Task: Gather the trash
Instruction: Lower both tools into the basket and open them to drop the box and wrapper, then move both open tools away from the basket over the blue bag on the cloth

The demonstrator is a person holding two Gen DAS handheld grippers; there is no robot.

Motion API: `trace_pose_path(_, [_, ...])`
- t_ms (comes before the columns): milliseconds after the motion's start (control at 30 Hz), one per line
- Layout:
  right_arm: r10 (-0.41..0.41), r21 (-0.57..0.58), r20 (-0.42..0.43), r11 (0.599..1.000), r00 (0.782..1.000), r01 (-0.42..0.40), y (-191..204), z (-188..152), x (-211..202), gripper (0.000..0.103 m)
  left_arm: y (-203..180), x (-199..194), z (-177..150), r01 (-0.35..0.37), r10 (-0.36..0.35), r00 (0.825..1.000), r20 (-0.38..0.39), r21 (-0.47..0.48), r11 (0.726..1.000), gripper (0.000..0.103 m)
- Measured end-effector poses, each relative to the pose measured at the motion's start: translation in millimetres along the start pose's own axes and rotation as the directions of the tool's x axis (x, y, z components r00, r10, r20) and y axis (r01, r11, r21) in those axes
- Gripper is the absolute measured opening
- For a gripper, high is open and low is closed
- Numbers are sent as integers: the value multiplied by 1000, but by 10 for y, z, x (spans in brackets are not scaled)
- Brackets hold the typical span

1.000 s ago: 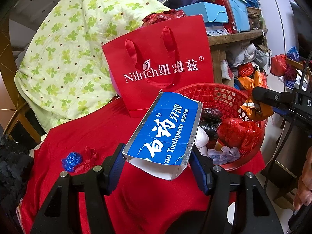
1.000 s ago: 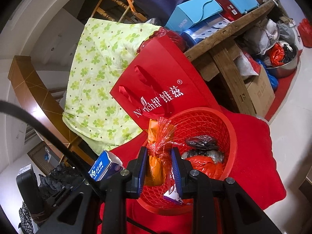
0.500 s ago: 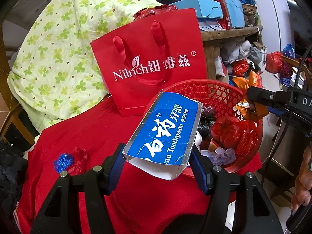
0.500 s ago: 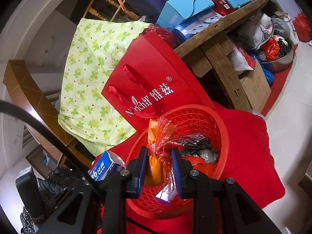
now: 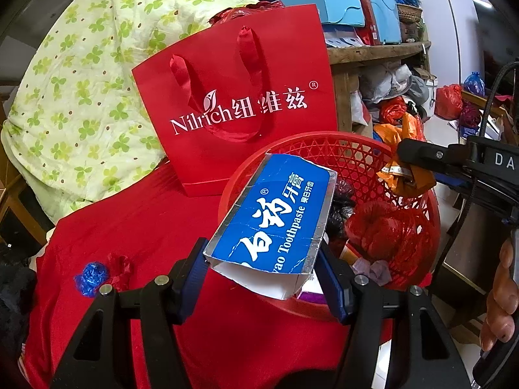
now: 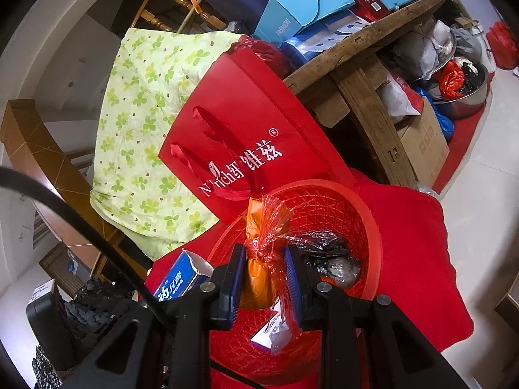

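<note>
Both grippers moved nearer basket [image 5: 324, 142], w/ toothpaste box [image 5: 275, 220] & orange bag [image 6: 259, 272].

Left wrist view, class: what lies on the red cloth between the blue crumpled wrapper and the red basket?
A small red crumpled wrapper beside the blue crumpled wrapper, then bare red cloth up to the red basket; the left wrist view shows it.

The toothpaste box [image 5: 275, 223] hides part of the basket's [image 5: 324, 149] contents.
</note>
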State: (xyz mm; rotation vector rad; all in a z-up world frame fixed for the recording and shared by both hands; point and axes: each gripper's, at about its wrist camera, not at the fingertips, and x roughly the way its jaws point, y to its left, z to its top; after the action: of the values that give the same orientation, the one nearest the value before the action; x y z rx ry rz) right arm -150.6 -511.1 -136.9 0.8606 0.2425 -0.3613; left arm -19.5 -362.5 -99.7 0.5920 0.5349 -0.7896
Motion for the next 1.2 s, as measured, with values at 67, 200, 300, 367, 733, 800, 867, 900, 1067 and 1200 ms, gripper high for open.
trace_pose_path(67, [-1, 9, -2, 1000, 1000, 1, -21, 28, 31, 27, -5, 30, 18, 6, -6, 1000, -3, -1, 1000, 65])
trace_pose_path(200, [0, 26, -13, 1000, 1000, 0, -53, 63, 108, 28, -13, 75, 40, 18, -18, 1000, -7, -2, 1000, 67])
trace_pose_path(300, [11, 46, -24, 999, 1000, -10, -87, 76, 151, 28, -30, 119, 43, 31, -31, 999, -12, 0, 1000, 67])
trace_pose_path(367, [18, 65, -28, 998, 999, -16, -118, 76, 160, 33, -35, 142, 35, 38, -38, 999, -18, 1, 999, 67])
trace_pose_path(733, [22, 47, 26, 999, 999, -23, -77, 77, -28, 64, 98, 82, -116, 29, -30, 999, -29, -31, 999, 68])
trace_pose_path(800, [23, 47, 25, 999, 999, -24, -54, 66, -40, 64, 177, 70, -173, 21, -23, 999, -37, -50, 999, 69])
trace_pose_path(867, [25, 42, 20, 999, 999, -26, -12, 45, -46, 64, 252, 64, -230, 10, -13, 999, -49, -70, 997, 69])
trace_pose_path(900, [26, 39, 19, 999, 999, -27, 10, 36, -50, 64, 292, 56, -262, 5, -9, 999, -54, -80, 997, 69])
trace_pose_path(1067, [39, -1, 6, 999, 999, -39, 221, -27, -61, 64, 501, 9, -415, -18, 9, 998, -70, -125, 992, 69])
trace_pose_path(1200, [52, -34, -7, 998, 999, -52, 420, -89, -52, 64, 638, -33, -550, -29, 15, 996, -87, -157, 987, 69])
